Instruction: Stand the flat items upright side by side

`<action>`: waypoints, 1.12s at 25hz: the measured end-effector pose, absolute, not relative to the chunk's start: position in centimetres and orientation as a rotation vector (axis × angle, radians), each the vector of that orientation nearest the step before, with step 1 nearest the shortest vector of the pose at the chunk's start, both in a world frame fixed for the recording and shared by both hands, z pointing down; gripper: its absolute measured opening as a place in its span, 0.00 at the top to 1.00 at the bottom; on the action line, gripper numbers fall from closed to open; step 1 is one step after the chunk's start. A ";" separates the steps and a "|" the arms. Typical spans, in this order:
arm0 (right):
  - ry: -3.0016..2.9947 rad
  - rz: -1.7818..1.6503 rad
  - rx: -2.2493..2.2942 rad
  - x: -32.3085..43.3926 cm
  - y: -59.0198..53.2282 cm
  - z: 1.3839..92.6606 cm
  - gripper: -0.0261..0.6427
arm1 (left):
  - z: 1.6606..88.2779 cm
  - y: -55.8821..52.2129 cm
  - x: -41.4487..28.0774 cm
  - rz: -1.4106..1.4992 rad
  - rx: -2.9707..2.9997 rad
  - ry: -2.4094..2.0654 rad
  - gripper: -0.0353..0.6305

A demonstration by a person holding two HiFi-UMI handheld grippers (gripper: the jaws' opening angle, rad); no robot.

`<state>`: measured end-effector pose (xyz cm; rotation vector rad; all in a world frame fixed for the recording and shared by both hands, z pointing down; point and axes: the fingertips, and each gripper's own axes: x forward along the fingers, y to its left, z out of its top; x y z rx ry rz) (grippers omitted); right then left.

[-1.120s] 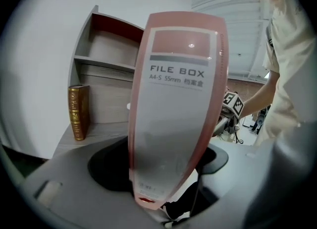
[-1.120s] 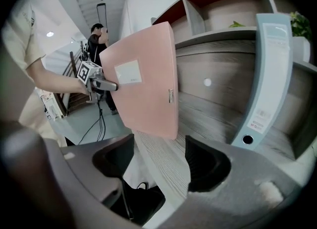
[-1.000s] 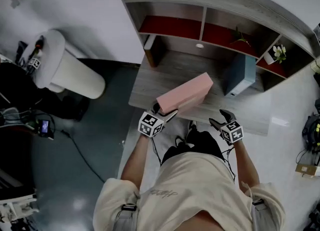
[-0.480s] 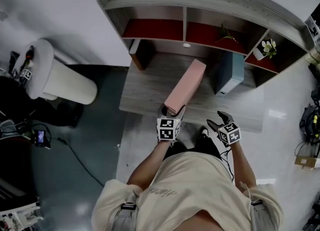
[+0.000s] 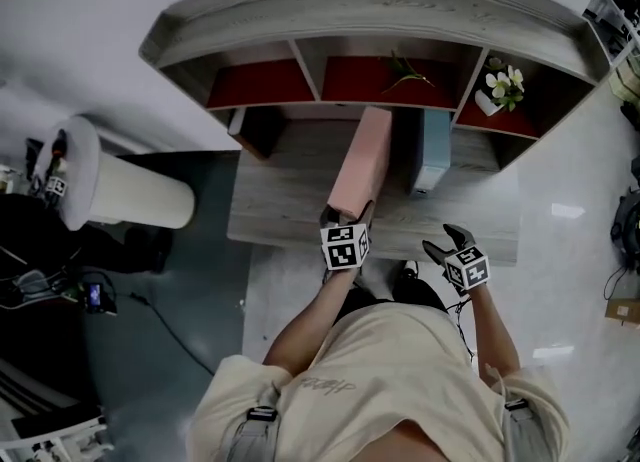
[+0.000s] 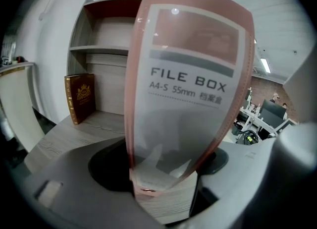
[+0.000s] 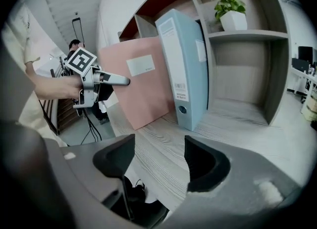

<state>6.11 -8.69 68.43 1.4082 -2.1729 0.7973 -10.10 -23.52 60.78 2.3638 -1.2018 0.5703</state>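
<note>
Clamps the left gripper [image 5: 345, 218] onto the near end of a pink box [image 5: 360, 160], with jaws spread wide and pressed against both broad faces. Along that gripper [image 6: 163, 193], shows the box [image 6: 188, 84] filling the whole gap between the jaws, narrow labelled end facing the camera and reading FILE BOX.

Holds the box on edge on the counter [image 5: 285, 212], running from the front edge back toward the shelves [image 5: 370, 10]. Places it just left of a blue binder [image 5: 432, 145] standing upright below the shelves. Cannot tell whether touching: from above, shows a dark gap between the two.

From the right gripper view, shows the box [image 7: 141, 86] partly behind the binder [image 7: 183, 69], leaning a little, with its lower edge down at the counter [image 7: 237, 119] and the left gripper [image 7: 121, 80] at its near end.

Holds the right gripper [image 5: 440, 242] at the counter's front edge, to the right of the left one and apart from box and binder. Has those jaws wide open [image 7: 158, 161] with nothing between them, only counter edge and floor beyond.

Elsewhere, shows a brown book [image 6: 79, 97] upright at the counter's back left, well apart from the box, and a plant [image 7: 230, 7] in a white pot in the right-hand shelf compartment.
</note>
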 end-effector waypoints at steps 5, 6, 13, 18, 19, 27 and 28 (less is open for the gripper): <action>-2.210 0.815 1.404 8.1 -9.2 69.7 0.50 | 60.6 -24.0 -7.1 0.603 2.370 -1.221 0.41; -2.215 0.812 1.406 8.7 -9.6 70.0 0.50 | 60.7 -24.2 -6.4 0.606 2.378 -1.224 0.41; -2.230 0.839 1.402 11.9 -10.8 71.1 0.50 | 60.6 -23.8 -2.8 0.695 2.455 -1.131 0.39; -2.249 0.862 1.368 12.9 -11.5 71.4 0.50 | 60.6 -22.5 -0.6 0.741 2.527 -0.949 0.36; -2.254 0.868 1.364 12.9 -11.6 71.5 0.50 | 60.6 -22.1 -0.1 0.741 2.542 -0.891 0.35; -2.284 0.874 1.310 11.8 -12.6 71.8 0.50 | 60.5 -20.9 2.3 0.747 2.608 -0.551 0.33; -2.286 0.876 1.314 11.9 -12.7 71.7 0.50 | 60.5 -21.1 2.3 0.748 2.611 -0.547 0.33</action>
